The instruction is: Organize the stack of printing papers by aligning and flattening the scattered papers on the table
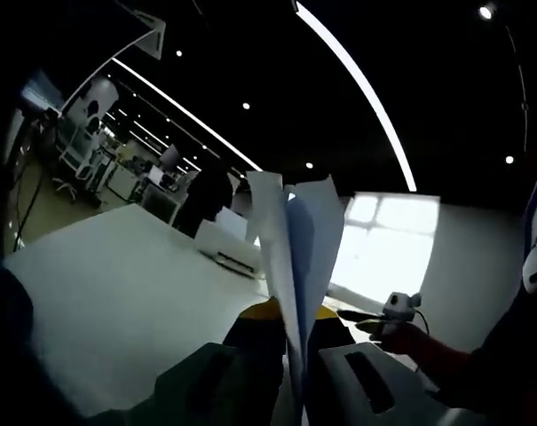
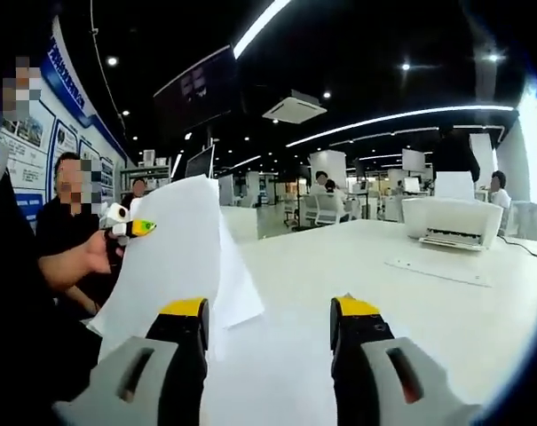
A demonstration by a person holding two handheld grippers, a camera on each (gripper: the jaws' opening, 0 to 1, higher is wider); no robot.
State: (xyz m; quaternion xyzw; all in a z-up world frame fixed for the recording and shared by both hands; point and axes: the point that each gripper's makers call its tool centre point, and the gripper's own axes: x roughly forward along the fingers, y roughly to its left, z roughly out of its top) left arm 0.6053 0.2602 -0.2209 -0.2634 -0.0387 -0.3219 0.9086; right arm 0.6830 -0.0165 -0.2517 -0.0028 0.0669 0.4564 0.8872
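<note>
left gripper (image 1: 295, 355) – jaws closed on papers (image 1: 299, 257), sheets held upright above the desk (image 1: 117, 293) | right gripper (image 2: 268, 333) – jaws wide, empty, over the desk | papers: light, floppy, slippery; likely best pinched near an edge

Papers (image 1: 299, 257) stand upright between the left claw (image 1: 295, 342) jaws (printer (image 1: 230, 248) behind on the table (image 1: 117, 293)).

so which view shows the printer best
The right gripper view: the white printer sits whole and well lit on the table. In the left gripper view the printer is dimmer and partly hidden behind the held papers.
</note>
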